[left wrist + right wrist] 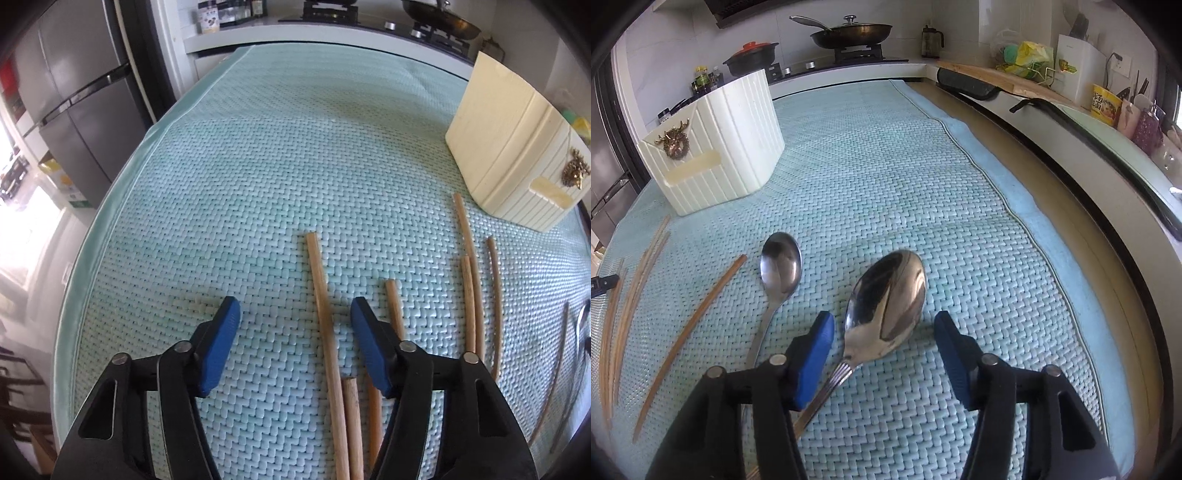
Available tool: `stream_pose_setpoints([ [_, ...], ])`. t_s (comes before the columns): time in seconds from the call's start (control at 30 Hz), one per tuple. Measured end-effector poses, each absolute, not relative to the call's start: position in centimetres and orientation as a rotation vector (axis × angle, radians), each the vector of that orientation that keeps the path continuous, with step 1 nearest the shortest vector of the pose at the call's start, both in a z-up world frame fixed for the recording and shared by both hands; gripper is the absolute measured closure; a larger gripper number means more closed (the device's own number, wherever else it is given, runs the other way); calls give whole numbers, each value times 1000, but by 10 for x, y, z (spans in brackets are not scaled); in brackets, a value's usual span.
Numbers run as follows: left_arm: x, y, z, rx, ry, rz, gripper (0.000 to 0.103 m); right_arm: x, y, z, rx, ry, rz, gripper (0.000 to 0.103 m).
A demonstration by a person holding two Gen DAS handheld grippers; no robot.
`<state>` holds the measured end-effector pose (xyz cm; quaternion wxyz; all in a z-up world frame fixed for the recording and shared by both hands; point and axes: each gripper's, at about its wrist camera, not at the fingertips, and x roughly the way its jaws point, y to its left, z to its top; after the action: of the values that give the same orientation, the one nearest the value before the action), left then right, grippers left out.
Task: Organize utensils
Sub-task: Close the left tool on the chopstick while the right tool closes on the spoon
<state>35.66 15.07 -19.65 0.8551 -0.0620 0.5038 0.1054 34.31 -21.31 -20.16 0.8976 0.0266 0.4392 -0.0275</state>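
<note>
Both grippers hang over the mat (pixel 923 177) with jaws wide apart and nothing held. The utensils lie loose on the mat in front of the holder (pixel 713 147), the landmark for all placements: the chopsticks (pixel 325 314) lie roughly parallel in a spread group nearer you than the holder, with one darker chopstick (pixel 690 339) between that group and the spoons. The small spoon (pixel 780 266) lies in front of the holder, bowl toward it; the large spoon (pixel 886 299) lies beside the small one, on the side away from the chopsticks. The right gripper (pixel 882 332) straddles the large spoon's bowl and neck, so the likely step is to pick this spoon. Close on the narrow neck or handle, not on the polished bowl, which will probably slip between the pads (pixel 816 354). Lower until the fingertips meet the mat, centre the handle between the jaws, then close fully. Keep the left fingertip clear of the small spoon's handle, which runs just beside it. The left gripper (pixel 295 332) has one long chopstick between its jaws; centre it before closing and avoid catching the shorter neighbours. Carry each item to the holder's open top, whose interior is not visible.
</note>
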Motion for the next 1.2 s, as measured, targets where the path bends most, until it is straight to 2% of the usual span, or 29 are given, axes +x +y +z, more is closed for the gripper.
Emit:
stream_pose_setpoints([
  [0.03, 357, 148, -196, -124, 1059, 216, 49, 348, -210, -202, 37, 907, -62, 57],
  [0.07, 357, 146, -195, -118, 1057, 209, 56, 352, -207, -202, 23, 901, -57, 59],
  [0.1, 357, 143, -195, -108, 1055, 201, 63, 357, -204, -201, 12, 899, -40, 59],
  [0.13, 357, 141, -195, -90, 1052, 197, 65, 362, -202, -201, 0, 896, -18, 60],
  [0.2, 354, 134, -193, -77, 1046, 168, 79, 369, -200, -200, -9, 879, 67, 61],
  [0.37, 337, 134, -192, -72, 1047, 148, 89, 380, -200, -199, -49, 872, 220, 62],
  [0.47, 334, 141, -192, -88, 1050, 145, 90, 384, -195, -198, -70, 907, 208, 60],
  [0.5, 334, 142, -192, -92, 1051, 145, 90, 384, -192, -199, -83, 921, 188, 56],
  [0.53, 336, 145, -192, -98, 1053, 144, 89, 382, -187, -199, -95, 931, 159, 47],
  [0.6, 337, 146, -192, -107, 1056, 141, 86, 381, -178, -200, -113, 947, 101, 41],
  [0.73, 343, 145, -193, -111, 1052, 149, 73, 376, -169, -202, -118, 921, 21, 44],
  [0.77, 345, 144, -193, -105, 1050, 154, 70, 375, -168, -202, -115, 916, 14, 47],
  [0.8, 347, 143, -193, -101, 1050, 155, 69, 373, -166, -202, -120, 909, 14, 59],
  [0.83, 349, 142, -193, -95, 1052, 155, 68, 375, -164, -201, -125, 908, 18, 60],
  [0.87, 352, 142, -193, -91, 1053, 153, 69, 376, -164, -201, -130, 912, 21, 60],
  [0.97, 360, 148, -193, -106, 1060, 128, 96, 377, -168, -196, -111, 922, 55, 60],
  [1.2, 359, 172, -182, -265, 1025, 71, 98, 366, -186, -166, -34, 843, 137, 60],
])
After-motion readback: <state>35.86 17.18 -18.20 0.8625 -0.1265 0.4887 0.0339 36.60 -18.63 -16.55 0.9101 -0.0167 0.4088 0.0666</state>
